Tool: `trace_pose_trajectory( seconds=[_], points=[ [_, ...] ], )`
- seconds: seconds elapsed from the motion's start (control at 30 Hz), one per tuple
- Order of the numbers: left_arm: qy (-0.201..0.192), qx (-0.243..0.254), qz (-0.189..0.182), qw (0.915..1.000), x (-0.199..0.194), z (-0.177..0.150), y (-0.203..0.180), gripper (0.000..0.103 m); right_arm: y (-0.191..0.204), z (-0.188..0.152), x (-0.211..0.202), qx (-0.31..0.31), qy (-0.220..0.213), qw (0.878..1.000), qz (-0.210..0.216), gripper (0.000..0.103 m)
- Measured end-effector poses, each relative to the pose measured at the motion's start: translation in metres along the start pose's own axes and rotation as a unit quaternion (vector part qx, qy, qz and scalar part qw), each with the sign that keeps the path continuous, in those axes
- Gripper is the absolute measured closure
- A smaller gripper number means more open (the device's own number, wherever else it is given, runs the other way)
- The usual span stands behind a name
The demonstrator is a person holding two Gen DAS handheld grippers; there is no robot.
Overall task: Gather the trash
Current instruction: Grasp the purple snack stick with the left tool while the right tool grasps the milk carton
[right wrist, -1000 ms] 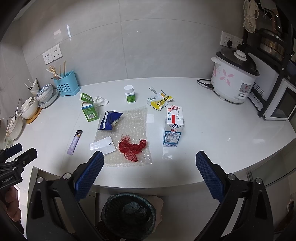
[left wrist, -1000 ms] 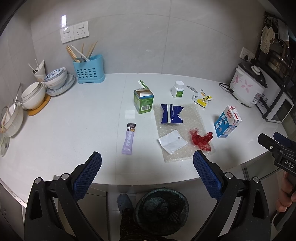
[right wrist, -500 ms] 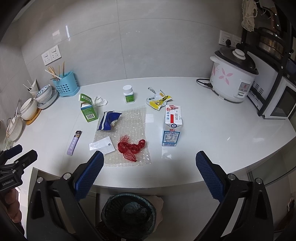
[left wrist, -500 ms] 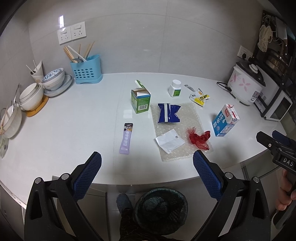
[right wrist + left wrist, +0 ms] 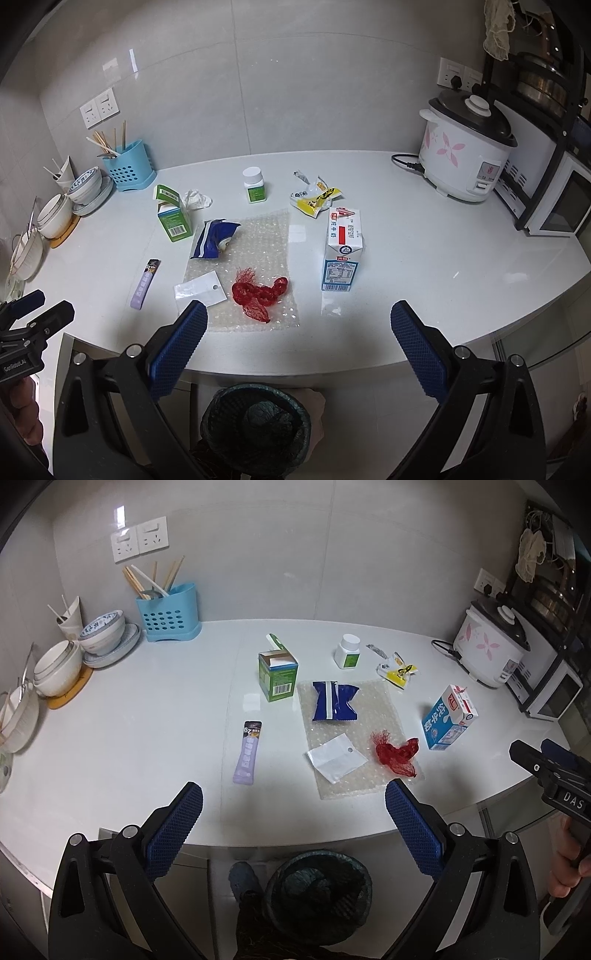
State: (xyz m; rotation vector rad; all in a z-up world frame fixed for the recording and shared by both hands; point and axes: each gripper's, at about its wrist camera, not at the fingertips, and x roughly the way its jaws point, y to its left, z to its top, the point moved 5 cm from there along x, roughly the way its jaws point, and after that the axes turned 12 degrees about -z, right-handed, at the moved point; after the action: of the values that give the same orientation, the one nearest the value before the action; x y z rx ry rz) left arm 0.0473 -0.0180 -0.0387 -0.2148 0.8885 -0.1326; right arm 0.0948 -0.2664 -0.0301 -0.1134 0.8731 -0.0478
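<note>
Nothing is collected yet: both the left gripper and right gripper hang empty with jaws wide above the worktop edge. Next, a descent onto the near red mesh net, then the bin below.

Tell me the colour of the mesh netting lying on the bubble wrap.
Red; the mesh netting shows best in the right wrist view.
</note>
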Motion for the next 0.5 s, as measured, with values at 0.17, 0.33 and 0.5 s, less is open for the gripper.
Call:
trace_pose_trajectory(
  seconds=[0.17,0.33,0.5],
  points=[
    [0.007,-0.001,0.004,1.0000,0.011,0.003,0.008,0.007,0.002,0.005,0.011,-0.001,0.007,1.000,-0.004,0.010],
    [0.028,-0.008,0.013,0.9995,0.038,0.009,0.029,0.008,0.004,0.013,0.035,-0.004,0.021,1.000,-0.014,0.011],
    [0.054,-0.026,0.023,0.9980,0.072,0.016,0.059,0.008,0.004,0.023,0.068,0.001,0.039,0.999,-0.026,0.012]
  ],
)
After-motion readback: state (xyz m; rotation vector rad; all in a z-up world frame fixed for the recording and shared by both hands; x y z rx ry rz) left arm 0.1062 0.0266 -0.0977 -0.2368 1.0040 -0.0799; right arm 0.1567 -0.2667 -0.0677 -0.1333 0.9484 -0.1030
